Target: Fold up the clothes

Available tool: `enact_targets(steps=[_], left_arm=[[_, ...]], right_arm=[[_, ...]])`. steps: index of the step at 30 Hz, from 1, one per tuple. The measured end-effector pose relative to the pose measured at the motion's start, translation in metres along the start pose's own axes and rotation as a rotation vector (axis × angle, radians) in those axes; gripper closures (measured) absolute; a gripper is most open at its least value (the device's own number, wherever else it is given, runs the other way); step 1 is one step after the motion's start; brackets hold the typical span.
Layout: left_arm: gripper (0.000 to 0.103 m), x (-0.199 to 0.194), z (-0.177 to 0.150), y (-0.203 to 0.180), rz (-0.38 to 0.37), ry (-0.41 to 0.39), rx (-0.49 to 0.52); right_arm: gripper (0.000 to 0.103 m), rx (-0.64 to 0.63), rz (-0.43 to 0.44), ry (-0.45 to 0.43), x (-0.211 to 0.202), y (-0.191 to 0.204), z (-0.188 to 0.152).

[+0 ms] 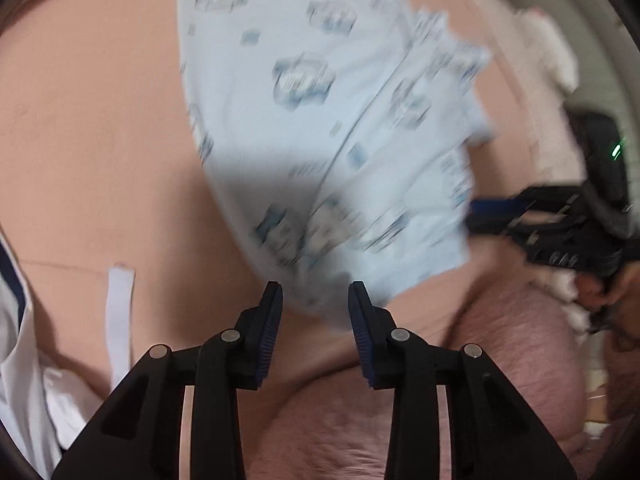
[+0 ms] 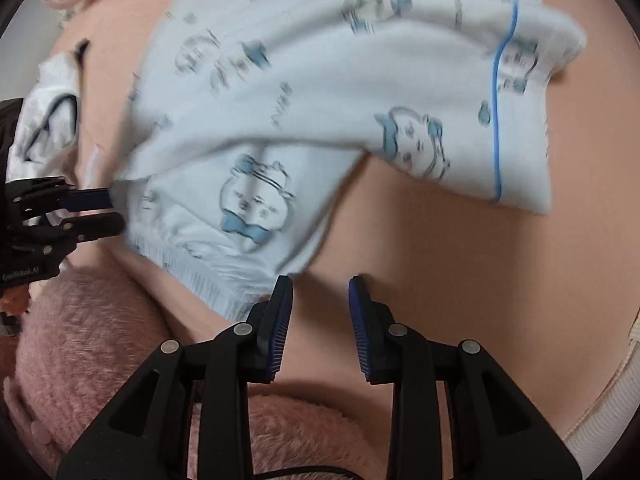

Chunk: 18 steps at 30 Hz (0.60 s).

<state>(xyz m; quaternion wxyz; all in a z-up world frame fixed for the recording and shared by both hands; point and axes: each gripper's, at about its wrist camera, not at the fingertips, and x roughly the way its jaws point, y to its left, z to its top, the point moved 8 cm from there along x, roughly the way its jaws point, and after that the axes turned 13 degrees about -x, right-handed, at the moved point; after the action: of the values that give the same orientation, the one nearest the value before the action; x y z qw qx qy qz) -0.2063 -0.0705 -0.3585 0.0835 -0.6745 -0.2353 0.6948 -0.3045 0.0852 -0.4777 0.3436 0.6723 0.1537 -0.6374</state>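
Ahead of the left gripper (image 1: 315, 292), a pale blue printed garment (image 1: 320, 120) lies spread on a peach sheet (image 1: 92, 128). Its near edge reaches right up to the open jaws, and a corner of the cloth sits in the gap between them, but neither pad presses on it. The jaws stand moderately apart and hold nothing. The gripper points forward and slightly down over the bed, tipped toward the cloth.

To the right of those jaws, the right gripper (image 1: 476, 216) comes in sideways at the garment's edge. Behind it a hand (image 1: 612, 300) is partly visible at the frame's border; its grip is blurred.

From the right wrist camera, the right gripper (image 2: 320, 288) also has its jaws moderately apart with nothing between them. The garment (image 2: 320, 92) lies just beyond the tips, its ribbed hem nearest the left finger and a folded flap with a blue piping line further off to the right. Bare sheet (image 2: 420, 240) fills the space straight ahead of the gap. Off to the left of these jaws, the left gripper (image 2: 100, 212) lies level at the cloth's edge, its two fingers apart; whether they touch the fabric is lost in the blur.

Below both pairs of jaws, nearest the cameras, is a pink fuzzy blanket (image 2: 88, 340). A white garment (image 1: 24, 320) lies left of the left jaws.
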Motion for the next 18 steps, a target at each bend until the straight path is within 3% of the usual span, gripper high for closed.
enact_targets(steps=[3,7,10,13,16,18], left_arm=[[0.068,0.007,0.007,0.002,0.027,0.003,-0.002],[0.066,0.028,-0.004,0.017,0.161,0.057,0.017],[0.064,0.022,-0.010,0.024,0.163,0.057,0.013],[0.064,0.010,-0.005,0.024,0.150,0.025,0.011],[0.066,-0.006,0.010,0.003,0.145,-0.050,0.076],[0.066,-0.011,0.024,-0.026,0.101,-0.086,0.122]], right_arm=[[0.073,0.004,0.060,-0.082,-0.009,0.006,0.014],[0.073,-0.071,0.037,-0.050,0.011,0.007,0.014],[0.074,-0.120,-0.013,-0.008,0.019,0.008,0.005],[0.074,-0.067,-0.016,-0.001,0.012,-0.007,-0.009],[0.073,0.027,0.007,-0.083,-0.010,-0.029,-0.021],[0.072,0.117,-0.006,-0.138,-0.026,-0.052,-0.028]])
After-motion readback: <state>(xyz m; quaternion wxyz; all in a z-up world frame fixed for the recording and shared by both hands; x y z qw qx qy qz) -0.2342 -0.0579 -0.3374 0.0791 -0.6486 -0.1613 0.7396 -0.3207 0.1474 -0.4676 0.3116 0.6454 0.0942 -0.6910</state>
